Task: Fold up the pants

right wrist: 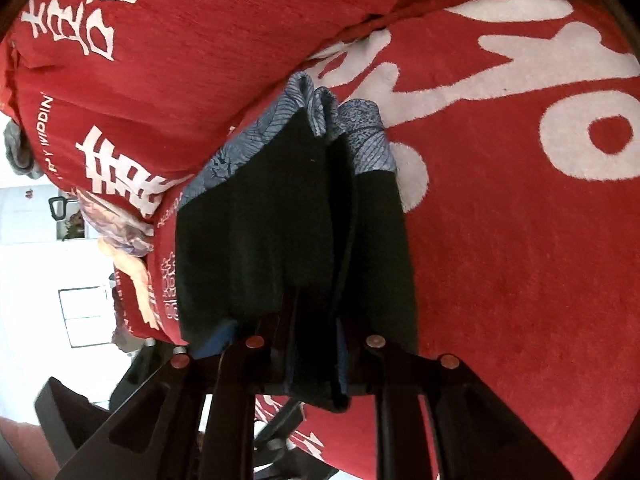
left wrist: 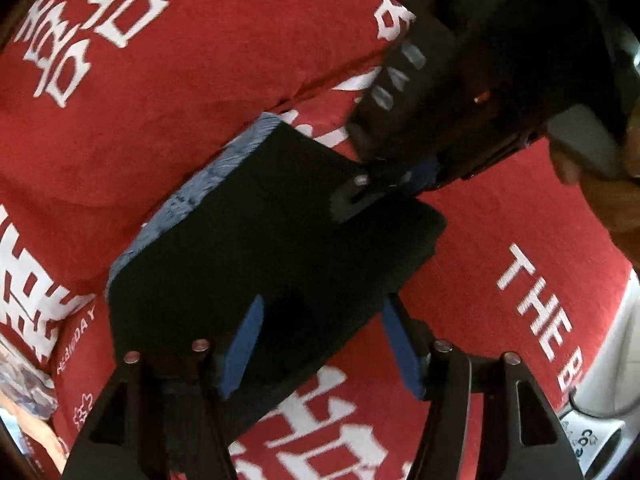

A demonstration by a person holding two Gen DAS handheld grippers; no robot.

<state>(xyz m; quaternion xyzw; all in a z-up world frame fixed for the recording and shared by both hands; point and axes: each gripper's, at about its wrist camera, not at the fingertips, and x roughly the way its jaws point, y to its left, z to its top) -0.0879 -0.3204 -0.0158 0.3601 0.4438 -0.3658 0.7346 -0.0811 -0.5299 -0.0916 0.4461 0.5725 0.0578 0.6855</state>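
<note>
Dark pants (left wrist: pixel 260 220) with a blue patterned band (left wrist: pixel 192 188) lie folded on a red cover. In the left wrist view my left gripper (left wrist: pixel 322 344) stands open over their near edge, its blue pads (left wrist: pixel 244 344) apart with dark cloth between them and not pinched. My right gripper (left wrist: pixel 360 188) reaches in from the upper right and bites the far edge of the pants. In the right wrist view the right gripper (right wrist: pixel 316 360) is shut on a fold of the pants (right wrist: pixel 248 248), whose patterned band (right wrist: pixel 360 136) points away from me.
The red cover (left wrist: pixel 480 280) with white lettering spreads under the pants, and a red cushion (left wrist: pixel 200 80) rises right behind them. A person's hand (left wrist: pixel 600 192) holds the right gripper. Pale floor (right wrist: pixel 40 260) shows beyond the cover's edge, with clutter (right wrist: pixel 120 232) at the cushion's end.
</note>
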